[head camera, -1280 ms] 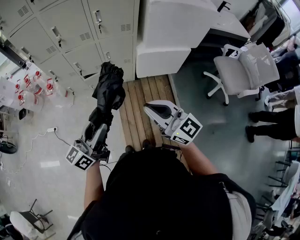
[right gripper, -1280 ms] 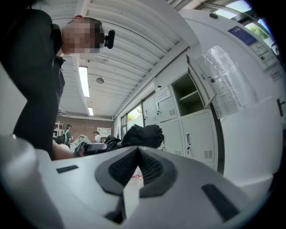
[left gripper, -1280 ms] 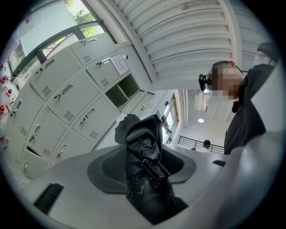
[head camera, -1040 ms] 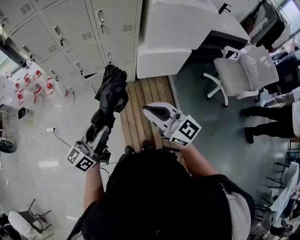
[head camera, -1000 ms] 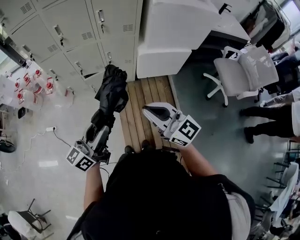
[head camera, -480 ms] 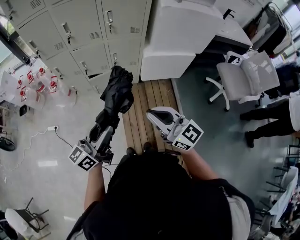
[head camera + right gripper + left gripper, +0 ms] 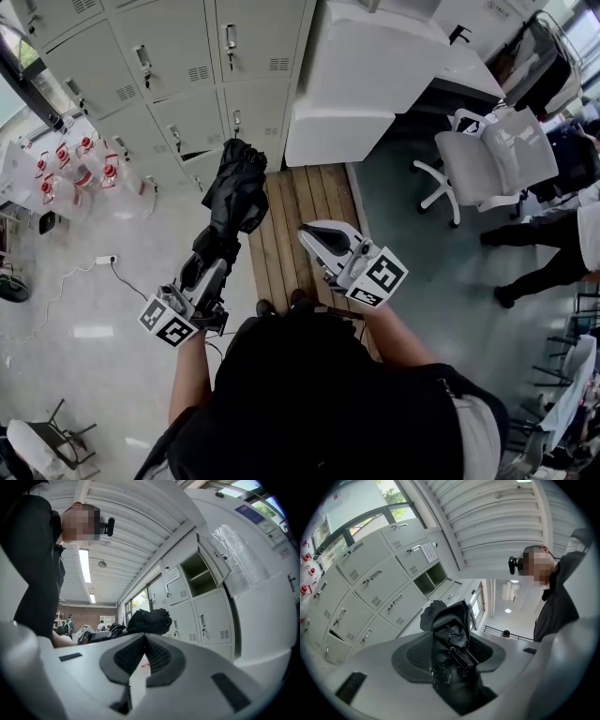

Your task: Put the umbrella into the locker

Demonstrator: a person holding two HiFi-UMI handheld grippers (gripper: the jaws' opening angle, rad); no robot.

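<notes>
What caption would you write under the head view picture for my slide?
From above: left gripper holds a folded black umbrella toward grey lockers, right gripper empty.

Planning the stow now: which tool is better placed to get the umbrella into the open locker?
Left. The left tool is clamped on the folded black umbrella, which points toward the lockers. The right tool is shut and empty beside it, so it would need a handover first.

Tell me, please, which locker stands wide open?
The locker beside the paper notice: it alone shows its dark inside.
</notes>
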